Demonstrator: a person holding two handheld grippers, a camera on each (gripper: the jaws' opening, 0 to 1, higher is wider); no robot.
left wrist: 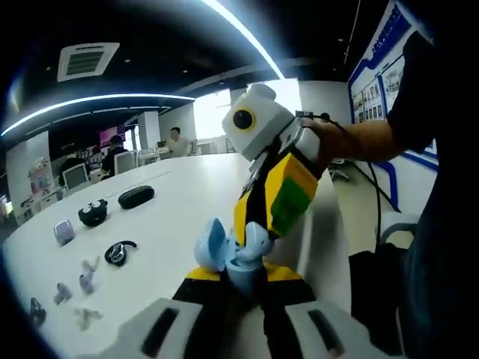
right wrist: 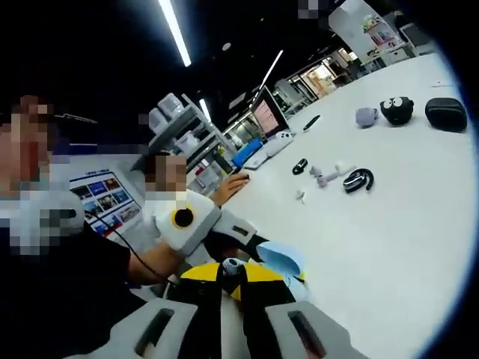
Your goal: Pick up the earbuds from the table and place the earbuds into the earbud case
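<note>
My left gripper [left wrist: 236, 278] is shut on a light blue earbud case [left wrist: 238, 258], held up above the white table [left wrist: 179, 224] with its lid [left wrist: 211, 247] open. My right gripper [left wrist: 245, 233] comes down from the upper right, and its tips are at the case's opening. In the right gripper view, my right gripper [right wrist: 233, 275] is shut on a small grey earbud [right wrist: 233, 265], right beside the blue case [right wrist: 282, 259]. The left gripper [right wrist: 254, 243] reaches in from the left to the case. More small earbuds [left wrist: 87, 278] lie on the table at the left.
Further along the table lie a black ear-hook earbud [left wrist: 118, 252], a lavender case [left wrist: 63, 232], a black round case with eyes [left wrist: 93, 212] and a black oval case [left wrist: 136, 196]. People sit at desks with monitors [right wrist: 267, 114] beyond. A person's hand [right wrist: 228, 187] rests on the table edge.
</note>
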